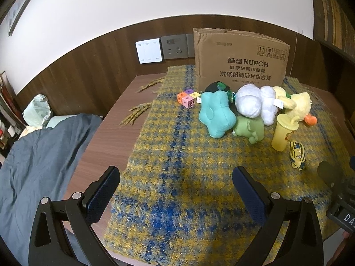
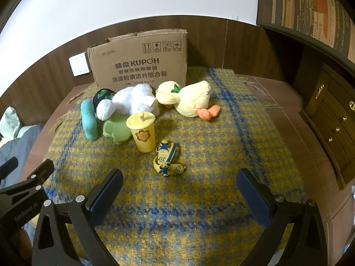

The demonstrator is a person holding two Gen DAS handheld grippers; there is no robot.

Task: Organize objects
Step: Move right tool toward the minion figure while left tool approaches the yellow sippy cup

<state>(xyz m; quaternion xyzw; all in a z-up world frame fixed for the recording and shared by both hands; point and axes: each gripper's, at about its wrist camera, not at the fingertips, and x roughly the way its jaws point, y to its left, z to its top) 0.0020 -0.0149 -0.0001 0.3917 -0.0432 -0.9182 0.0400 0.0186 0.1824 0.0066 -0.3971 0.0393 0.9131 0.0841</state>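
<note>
On a wooden table (image 1: 133,88) draped with a yellow-and-blue woven cloth (image 2: 199,199), a cardboard box (image 2: 142,62) printed "KUPOH" stood upright at the far edge, against the dark panelled wall. Toys lay heaped just in front of it: a white plush (image 2: 131,104) resting across a green plush (image 2: 115,130), a yellow duck plush (image 2: 190,102) on its side to the right, and a teal flower-shaped cushion (image 1: 216,115) propped on edge to the left. A yellow lidded cup (image 2: 143,133) with a flower print stood upright, touching the green plush. Nearer the cameras lay a small Minions-themed toy (image 2: 167,160), and linked coloured cubes (image 1: 188,98) sat left of the cushion. The left gripper (image 1: 176,173) and right gripper (image 2: 179,177) hovered over bare cloth, jaws spread wide, holding nothing.
</note>
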